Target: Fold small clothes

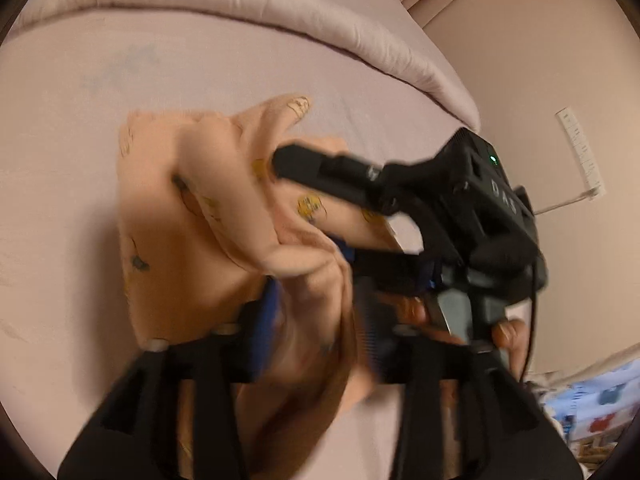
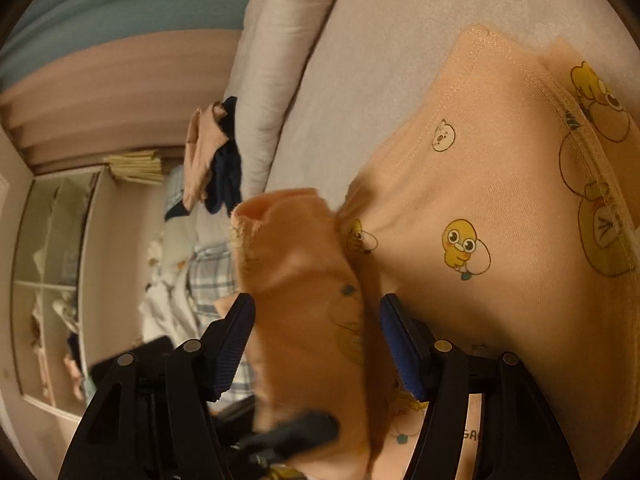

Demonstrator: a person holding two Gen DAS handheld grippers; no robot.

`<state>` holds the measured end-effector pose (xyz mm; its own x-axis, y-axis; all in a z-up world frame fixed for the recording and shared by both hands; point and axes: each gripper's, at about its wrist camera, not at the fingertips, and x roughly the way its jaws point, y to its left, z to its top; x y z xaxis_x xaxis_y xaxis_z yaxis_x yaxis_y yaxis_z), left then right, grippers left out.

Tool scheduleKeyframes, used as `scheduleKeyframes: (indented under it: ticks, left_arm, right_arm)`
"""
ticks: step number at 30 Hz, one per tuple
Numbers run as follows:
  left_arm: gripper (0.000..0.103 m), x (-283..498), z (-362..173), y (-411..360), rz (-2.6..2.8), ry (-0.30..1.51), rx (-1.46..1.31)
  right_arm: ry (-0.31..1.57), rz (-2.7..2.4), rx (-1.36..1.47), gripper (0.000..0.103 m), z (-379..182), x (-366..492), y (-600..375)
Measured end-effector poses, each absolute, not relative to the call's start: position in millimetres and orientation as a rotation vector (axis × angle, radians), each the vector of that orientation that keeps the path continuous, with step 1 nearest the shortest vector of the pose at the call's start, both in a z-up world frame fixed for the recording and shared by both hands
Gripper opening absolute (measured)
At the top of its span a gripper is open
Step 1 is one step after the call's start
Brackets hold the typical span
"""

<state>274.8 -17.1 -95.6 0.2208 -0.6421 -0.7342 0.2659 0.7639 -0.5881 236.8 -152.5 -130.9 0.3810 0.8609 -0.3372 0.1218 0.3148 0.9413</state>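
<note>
- Fabric of the peach duck-print garment [image 2: 460, 184] filled the centre and right of the right wrist frame, over the pale bedsheet [image 1: 64, 128]
- We saw the right gripper [image 2: 316, 340] half open, a fold hanging between its pads, unpinched
- We could not tell whether the blurred left gripper [image 1: 312, 320] gripped the cloth
</note>
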Motion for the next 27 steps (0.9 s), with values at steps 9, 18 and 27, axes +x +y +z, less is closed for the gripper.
scheduleKeyframes:
  ticks: [9,18,27]
  left_arm:
    - [0.054,246,-81,34,-0.652,1.120,-0.440]
    - [0.054,217,-119,96,-0.538,1.156,-0.584]
    - [0.054,202,-115,103,-0.533,1.165,-0.615]
  right_arm:
    - [1.135,0.576,1.006,0.065,-119,233,-145]
    - [1.086,0.616,1.091,0.075,-121,223,-162]
    - [1.101,0.427,0.651,0.026,-107,233,-130]
